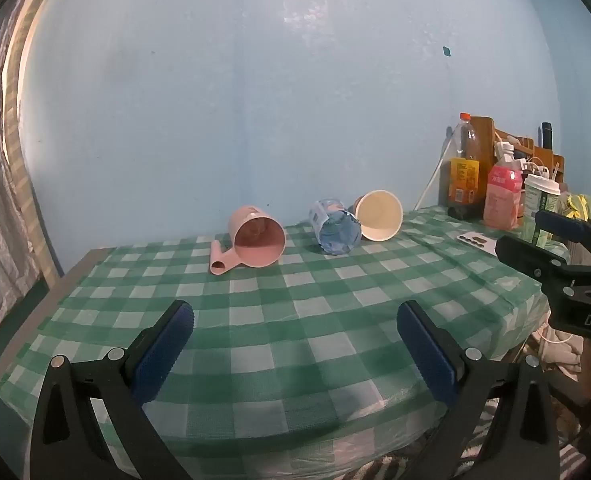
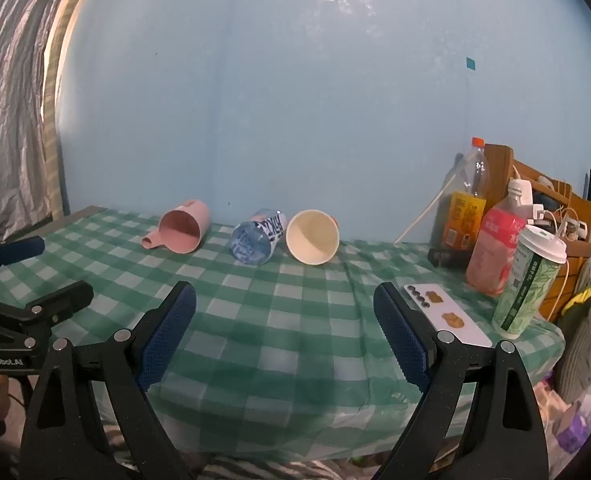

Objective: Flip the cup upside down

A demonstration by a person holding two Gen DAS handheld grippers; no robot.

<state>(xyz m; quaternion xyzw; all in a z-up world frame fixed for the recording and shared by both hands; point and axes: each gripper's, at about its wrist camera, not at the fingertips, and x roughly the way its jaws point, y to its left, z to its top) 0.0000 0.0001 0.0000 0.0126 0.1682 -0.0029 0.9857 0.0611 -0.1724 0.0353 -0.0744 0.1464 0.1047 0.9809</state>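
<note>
Left wrist | right hand-held gripper (image 1: 535,236) cut off, released | left hand-held gripper (image 1: 295,320) released

Each wrist camera looks forward between its own spread jaws from the table's (image 1: 279,320) near edge. Both views share the three tipped cups (image 1: 257,236) (image 2: 183,230) well ahead of the jaws.

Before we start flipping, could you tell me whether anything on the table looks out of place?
Yes: the pink mug, the clear water bottle and the paper cup all lie toppled on their sides in a row near the wall, openings or base toward the cameras. Nothing looks spilled.
</note>
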